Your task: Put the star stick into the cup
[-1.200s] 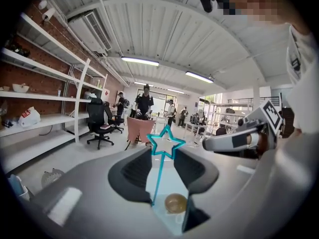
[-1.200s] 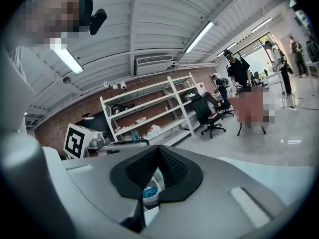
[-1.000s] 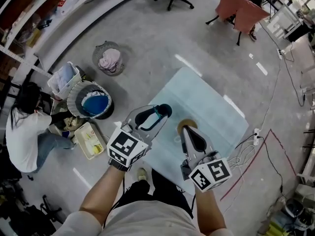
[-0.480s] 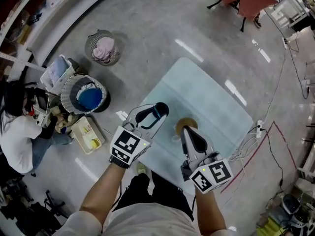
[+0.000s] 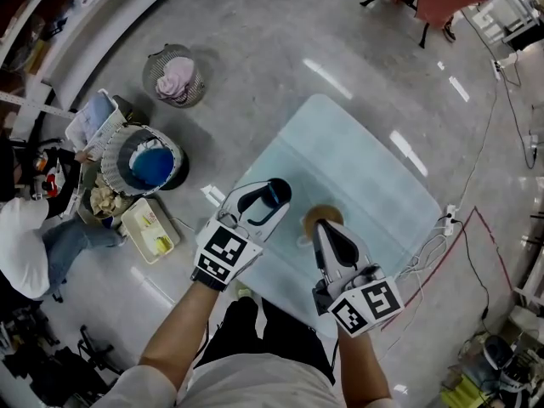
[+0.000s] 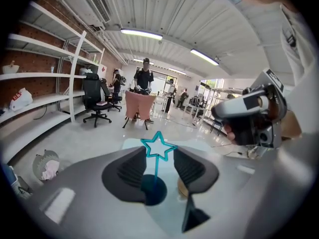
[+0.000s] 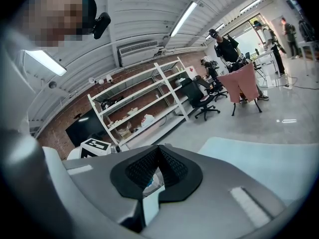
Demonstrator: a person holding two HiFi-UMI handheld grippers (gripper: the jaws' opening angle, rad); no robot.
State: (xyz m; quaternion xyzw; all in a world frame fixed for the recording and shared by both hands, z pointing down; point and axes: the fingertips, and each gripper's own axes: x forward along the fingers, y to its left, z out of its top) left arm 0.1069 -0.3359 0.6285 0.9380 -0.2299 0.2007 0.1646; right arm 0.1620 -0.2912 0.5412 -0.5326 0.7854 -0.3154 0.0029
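A teal star stick (image 6: 158, 147) stands upright out of a dark blue round holder (image 6: 153, 192) on the pale blue table (image 5: 348, 155). My left gripper (image 6: 159, 156) is open, with one jaw on each side of the stick at star height, well apart from the thin stem. From the head view, the left gripper (image 5: 268, 197) has its tips at the blue holder (image 5: 279, 191). A tan round cup (image 5: 321, 216) stands just right of the holder and also shows as the tan cup (image 6: 183, 188). My right gripper (image 5: 323, 229) is shut and empty, its tips beside the cup.
On the floor at the left are a wire basket of cloth (image 5: 177, 79), a blue-lined bin (image 5: 146, 165), a white basket (image 5: 92, 122) and a crouching person (image 5: 25, 245). Cables and a power strip (image 5: 442, 226) lie right of the table.
The head view has drifted a little. Both grippers stay at the same spots over the table, and neither pair of jaws has changed.
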